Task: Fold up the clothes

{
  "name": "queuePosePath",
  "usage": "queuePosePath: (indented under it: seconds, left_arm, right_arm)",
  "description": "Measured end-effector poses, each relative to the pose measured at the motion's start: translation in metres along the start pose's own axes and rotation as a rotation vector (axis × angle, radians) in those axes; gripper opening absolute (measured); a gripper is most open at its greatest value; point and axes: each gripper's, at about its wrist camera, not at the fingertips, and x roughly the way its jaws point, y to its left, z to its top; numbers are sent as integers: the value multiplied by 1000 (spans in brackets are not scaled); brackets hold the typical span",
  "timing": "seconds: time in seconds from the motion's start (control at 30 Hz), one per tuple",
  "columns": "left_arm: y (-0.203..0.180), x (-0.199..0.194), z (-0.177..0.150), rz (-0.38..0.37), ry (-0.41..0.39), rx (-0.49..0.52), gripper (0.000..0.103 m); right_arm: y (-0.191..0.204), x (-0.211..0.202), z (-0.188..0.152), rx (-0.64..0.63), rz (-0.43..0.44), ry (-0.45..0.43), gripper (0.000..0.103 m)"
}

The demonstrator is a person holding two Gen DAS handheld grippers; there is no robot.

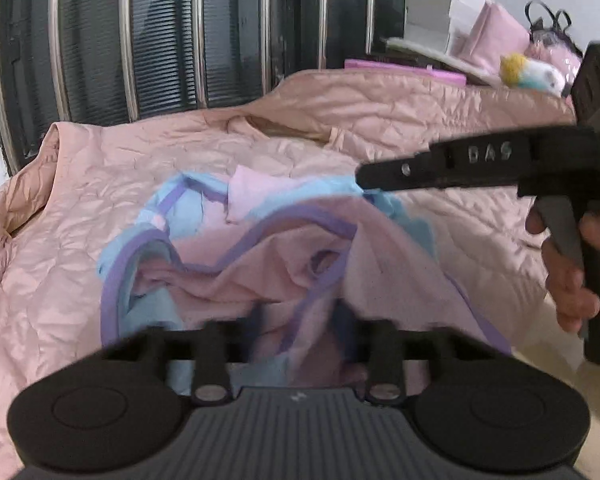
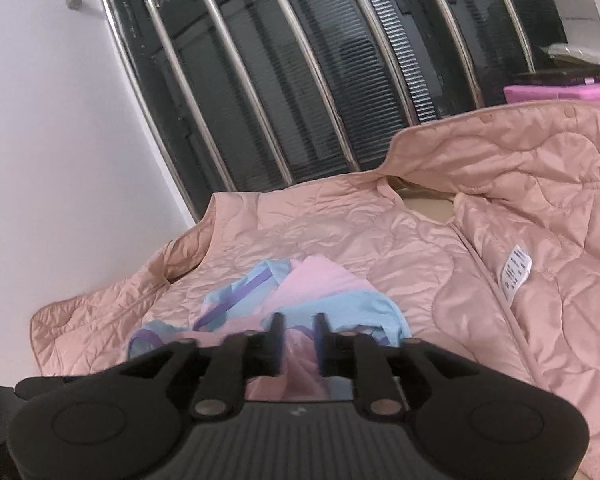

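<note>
A small pink, blue and purple garment point(image 1: 260, 248) lies bunched in the middle of a pink quilted jacket point(image 1: 80, 200), which is spread open and flat beneath it with its collar towards the barred window point(image 1: 160, 40). The jacket seems to serve as the working surface for now, or is simply waiting its turn.

The left gripper point(image 1: 300, 320) has the little garment right up against it. Cloth rises in a fold between its fingers and hides the tips, so the jaws look narrow and closed on the fabric, though blur keeps me from being certain. I take it the garment is being lifted by an edge so it can be shaken out.

The right gripper point(image 2: 299, 336) sits low over the same heap. Its fingers point(image 2: 277, 332) stand a little apart with pink cloth in the gap, yet I cannot tell whether the pads press on it. In the left view the gripper reaches in from the side, a hand point(image 1: 572, 280) round its handle, its tip just at the blue edge.

The garment is soft, thin knit: pale pink panels, sky-blue panels, purple binding along the curved openings. It is crumpled, layers turned over one another, nothing squared or flat. No fold looks made yet; it wants spreading first.

A plush toy point(image 1: 532, 72) and pink bags lie well apart at the back.
</note>
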Motion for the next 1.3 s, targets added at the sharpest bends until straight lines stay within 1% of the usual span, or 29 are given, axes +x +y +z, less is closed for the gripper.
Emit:
queuePosePath:
  seconds: [0.03,0.07,0.13,0.17,0.2,0.23,0.27,0.3,0.33,0.4,0.5,0.57,0.6,0.63,0.67,0.7,0.73,0.77,0.8,0.83,0.87,0.9,0.93,1.0,1.07,1.13,1.3]
  left_arm:
    - [2,1,-1,-1,7,-13,12]
    - [7,0,-1,-5,-2,-46,9]
    - [21,-4,2,-16,-36,-125,7]
    - [32,-10,3,-17,-74,-191,7]
    - [44,-15,4,-3,-109,-268,7]
    - [57,-18,3,15,-130,-346,6]
    - [70,-20,0,44,-142,-420,4]
    - [78,-21,-2,92,-150,-468,3]
    - [84,-22,-3,134,-156,-492,3]
    - [93,-26,-5,204,-191,-543,3]
    - [103,-36,-7,201,-266,-604,3]
    - [104,-37,-5,190,-263,-599,3]
    - [104,-35,-2,163,-246,-594,5]
    - [103,-33,-1,125,-222,-585,11]
    - [99,-32,0,95,-202,-561,27]
    - [94,-31,2,73,-186,-536,39]
    - [85,-30,3,79,-185,-498,61]
    - [73,-29,6,84,-180,-433,69]
    - [61,-27,9,77,-169,-358,70]
    - [52,-25,10,59,-158,-311,72]
    - [43,-23,11,37,-146,-266,76]
    - [36,-21,10,3,-133,-233,76]
    - [29,-18,10,-10,-122,-200,77]
    - [15,-11,8,10,-101,-120,77]
    - [3,-7,6,60,-83,-47,77]
    - [-4,-3,4,112,-73,-3,77]
    - [0,3,2,196,-54,16,77]
  right_arm:
    - [0,0,0,3,0,1,30]
    - [-1,1,-1,6,1,3,30]
    - [-1,1,-2,10,6,6,30]
    - [-1,1,-2,10,14,9,30]
    - [0,1,-2,9,29,12,31]
    - [1,1,-2,6,53,22,34]
    - [4,1,-2,-5,85,41,38]
    - [9,3,-3,-32,128,75,44]
    - [16,6,-5,-74,174,118,45]
    - [31,11,-11,-149,218,194,45]
    - [47,20,-21,-235,223,266,44]
    - [53,23,-27,-275,196,270,18]
    - [54,23,-28,-288,169,252,3]
    - [54,22,-27,-296,139,224,3]
    - [52,20,-25,-290,113,192,3]
    - [47,16,-21,-262,89,156,3]
    - [41,13,-17,-221,58,114,3]
    - [33,8,-13,-179,20,70,3]
    - [24,5,-10,-138,-17,35,3]
    - [15,2,-7,-98,-53,5,3]
    - [7,1,-5,-66,-75,-11,3]
    - [2,1,-5,-45,-75,-12,3]
    - [-1,1,-4,-27,-66,-9,3]
    - [-4,2,-4,-8,-47,-2,3]
    - [1,2,-5,-28,-44,-4,3]
    - [6,-2,-6,-47,-41,-22,4]
    - [8,-15,1,-52,-86,-125,4]
